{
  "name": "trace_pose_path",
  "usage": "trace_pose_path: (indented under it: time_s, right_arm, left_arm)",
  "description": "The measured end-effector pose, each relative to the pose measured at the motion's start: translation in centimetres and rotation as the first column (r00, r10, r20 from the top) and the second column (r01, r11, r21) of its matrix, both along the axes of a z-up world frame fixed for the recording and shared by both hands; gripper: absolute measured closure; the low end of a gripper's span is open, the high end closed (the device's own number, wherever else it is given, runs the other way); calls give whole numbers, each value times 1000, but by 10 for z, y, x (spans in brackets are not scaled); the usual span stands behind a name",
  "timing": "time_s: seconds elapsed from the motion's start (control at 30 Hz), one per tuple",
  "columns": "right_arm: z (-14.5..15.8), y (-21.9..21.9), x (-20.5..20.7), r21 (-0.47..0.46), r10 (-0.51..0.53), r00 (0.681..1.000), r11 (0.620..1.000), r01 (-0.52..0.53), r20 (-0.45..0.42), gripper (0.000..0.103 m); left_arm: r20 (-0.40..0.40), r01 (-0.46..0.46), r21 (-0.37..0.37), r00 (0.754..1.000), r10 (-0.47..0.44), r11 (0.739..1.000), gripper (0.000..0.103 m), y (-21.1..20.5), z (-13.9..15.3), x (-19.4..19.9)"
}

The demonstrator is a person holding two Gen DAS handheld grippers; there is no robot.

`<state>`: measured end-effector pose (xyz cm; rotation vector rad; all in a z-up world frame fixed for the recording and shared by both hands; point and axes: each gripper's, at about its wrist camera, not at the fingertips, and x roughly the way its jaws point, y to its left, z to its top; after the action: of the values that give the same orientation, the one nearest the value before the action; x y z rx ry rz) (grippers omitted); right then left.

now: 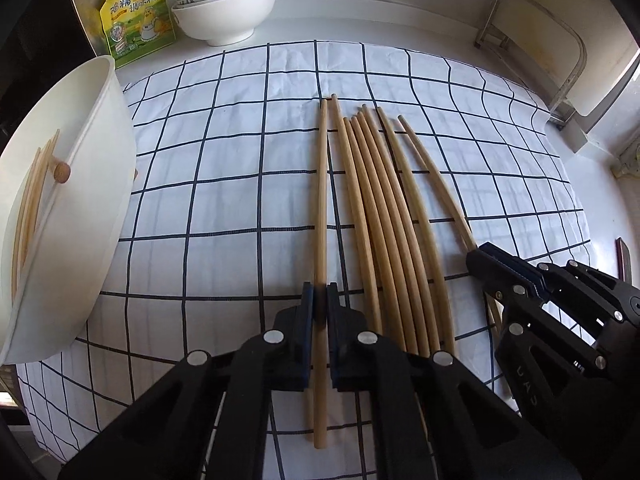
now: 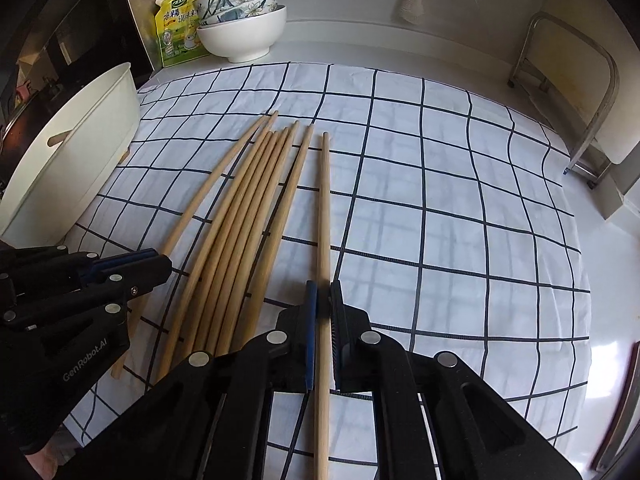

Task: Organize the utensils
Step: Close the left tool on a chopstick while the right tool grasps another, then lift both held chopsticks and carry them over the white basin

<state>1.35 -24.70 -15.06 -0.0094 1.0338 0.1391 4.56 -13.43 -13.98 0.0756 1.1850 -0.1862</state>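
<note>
both grippers look clamped, left gripper [image 1: 320, 306] and right gripper [image 2: 323, 300], each on an outer chopstick [image 1: 320, 208], so lifting could nudge the chopsticks between [image 1: 384, 220] off line

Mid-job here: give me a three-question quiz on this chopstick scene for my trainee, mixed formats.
1. True or false: the left tool is closed on the leftmost chopstick of the row.
2. Multiple choice: the white bin that already has chopsticks in it stands A) to the left of the checked cloth; B) to its right; C) behind the bowls.
3. Fill in: the right tool grips the ____ chopstick of the row.

Key: 1 true; 2 A; 3 rightmost.
</note>
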Motion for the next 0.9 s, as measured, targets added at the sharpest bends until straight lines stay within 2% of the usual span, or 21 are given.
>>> trace_pose_path:
  time_s: [0.23,0.37,0.63,0.9]
  right_arm:
    - [28,-4,-9,43,-21,999,999,20,39,97]
    - [46,5,-11,57,4,998,998,-7,59,97]
    - [70,42,-3,61,82,992,994,-88,99,97]
    - [82,78,7,74,148,984,985,-155,99,97]
  left_arm:
    - [46,-17,-36,999,19,999,96,15,31,-16]
    - [92,-62,-44,994,65,997,96,29,48,-9]
    - [136,-127,-14,982,128,992,96,59,50,3]
    - [164,-167,-37,971,171,985,96,96,70,-6]
